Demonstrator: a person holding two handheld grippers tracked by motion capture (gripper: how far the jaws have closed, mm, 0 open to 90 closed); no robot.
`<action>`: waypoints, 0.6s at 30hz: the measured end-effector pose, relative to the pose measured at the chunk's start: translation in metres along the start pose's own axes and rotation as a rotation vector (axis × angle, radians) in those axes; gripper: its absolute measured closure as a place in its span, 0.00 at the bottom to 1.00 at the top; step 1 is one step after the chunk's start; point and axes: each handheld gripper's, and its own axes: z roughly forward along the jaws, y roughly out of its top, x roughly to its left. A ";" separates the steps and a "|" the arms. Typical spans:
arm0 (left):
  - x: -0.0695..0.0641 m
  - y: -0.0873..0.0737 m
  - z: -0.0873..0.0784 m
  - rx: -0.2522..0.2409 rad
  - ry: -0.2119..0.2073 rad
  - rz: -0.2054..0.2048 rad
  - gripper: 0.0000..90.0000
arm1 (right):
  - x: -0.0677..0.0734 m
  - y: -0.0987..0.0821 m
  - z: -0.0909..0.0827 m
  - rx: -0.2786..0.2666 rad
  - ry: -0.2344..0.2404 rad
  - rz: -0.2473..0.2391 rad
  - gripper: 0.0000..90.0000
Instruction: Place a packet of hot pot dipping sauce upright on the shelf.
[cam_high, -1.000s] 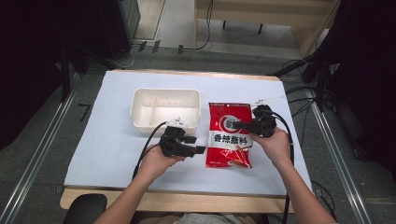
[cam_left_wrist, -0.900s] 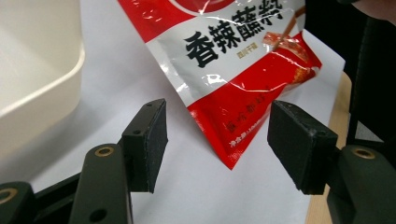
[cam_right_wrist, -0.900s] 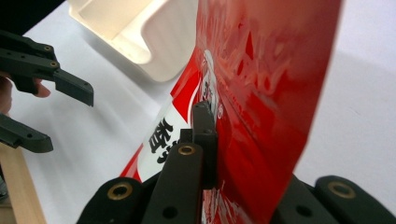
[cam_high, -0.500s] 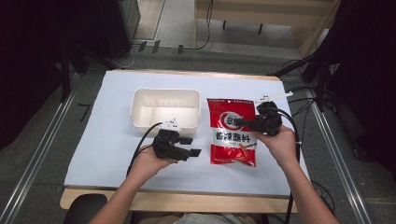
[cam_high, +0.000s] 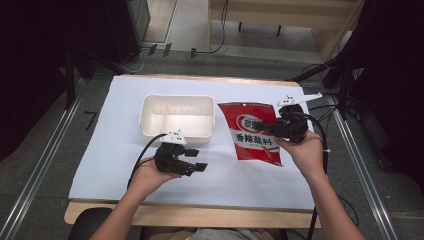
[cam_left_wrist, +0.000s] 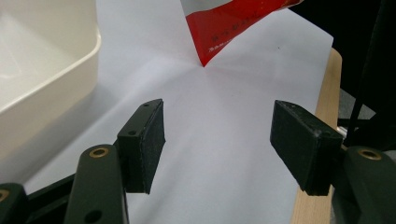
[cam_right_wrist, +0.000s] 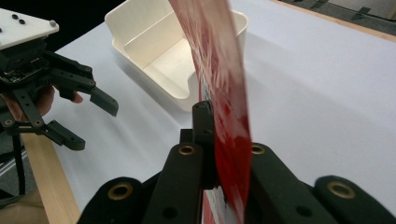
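Nearest the person, left tongs (cam_high: 194, 161) sit low over the white sheet (cam_high: 115, 150) covering the surface (cam_high: 150, 215), held in the left hand (cam_high: 150, 175); jaws wide apart w/ nothing between, and they've just been opening a bit further. In the left gripper view the pads (cam_left_wrist: 147, 140) frame bare white sheet, w/ the tray wall at left and a red corner of the pouch hanging above the sheet farther on. Vs 1 s ago the left tongs have slid toward the person and to the left, away from the pouch. Right side: right tongs (cam_high: 260, 125) in the right hand (cam_high: 305, 150) are clamped on the red pouch (cam_high: 252, 135), jaws pinched tight on its right edge; right gripper view shows the pouch (cam_right_wrist: 224, 93) standing edge-on between the jaws, blurred, w/ the left tongs (cam_right_wrist: 93, 121) at far left. Pouch label: white band w/ red Chinese characters, approx. "香辣脆料", plus a round white logo above it; small print too tiny to read. Vs earlier, the pouch sits higher and looks bigger in the high view, lifted off the sheet, and the right hand is up w/ it. Beyond the left tongs, the cream two-compartment tray (cam_high: 177, 102) sits just left of the pouch, unchanged.
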 end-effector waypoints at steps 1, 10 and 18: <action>0.001 0.000 -0.001 0.001 0.004 0.002 0.40 | 0.000 0.001 -0.001 -0.001 -0.002 -0.003 1.00; 0.004 -0.002 -0.008 -0.021 0.016 -0.011 0.40 | 0.002 0.028 -0.009 -0.003 -0.011 -0.025 1.00; 0.007 -0.004 -0.013 -0.026 0.019 -0.019 0.40 | 0.004 0.051 -0.008 -0.007 0.029 -0.036 1.00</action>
